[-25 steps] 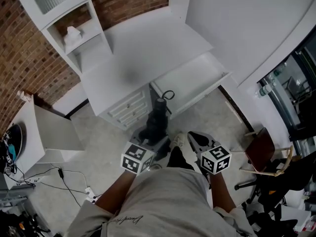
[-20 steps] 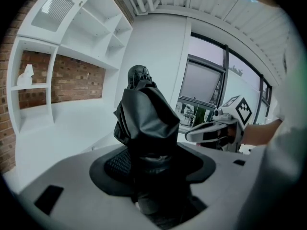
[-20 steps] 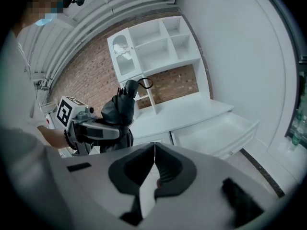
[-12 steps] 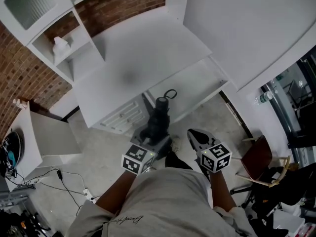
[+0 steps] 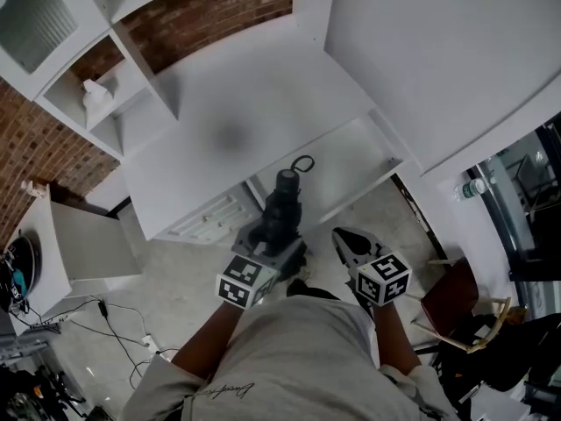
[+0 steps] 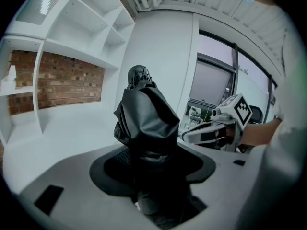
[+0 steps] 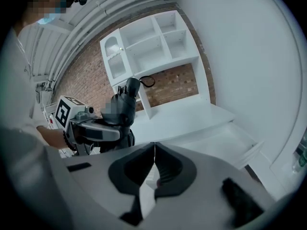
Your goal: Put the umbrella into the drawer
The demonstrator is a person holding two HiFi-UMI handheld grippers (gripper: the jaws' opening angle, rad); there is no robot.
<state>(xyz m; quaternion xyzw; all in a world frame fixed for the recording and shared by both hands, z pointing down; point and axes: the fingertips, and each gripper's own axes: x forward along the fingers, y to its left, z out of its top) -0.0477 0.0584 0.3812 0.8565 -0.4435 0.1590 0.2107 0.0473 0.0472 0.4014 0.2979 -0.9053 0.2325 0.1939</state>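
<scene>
A folded black umbrella (image 5: 282,207) with a wrist loop at its far end stands up out of my left gripper (image 5: 272,238), whose jaws are shut on its lower part. In the left gripper view the umbrella (image 6: 146,119) fills the gap between the jaws of the left gripper (image 6: 153,163). Its far end hangs over the front of the open white drawer (image 5: 387,160) of the desk (image 5: 237,103). My right gripper (image 5: 341,239) sits beside it on the right, shut and empty, and in its own view the right gripper (image 7: 154,152) has its pads meeting. Beyond them lies the drawer (image 7: 225,139).
A white shelf unit (image 5: 105,103) holding a small white object stands at the desk's left against a brick wall (image 5: 53,139). A low white table (image 5: 53,244) and floor cables (image 5: 105,323) lie to the left. At the right stands a wooden chair (image 5: 456,303).
Both grippers and the person have moved forward toward the desk. The umbrella's far end now reaches over the drawer's front. The grip on the umbrella is unchanged.
</scene>
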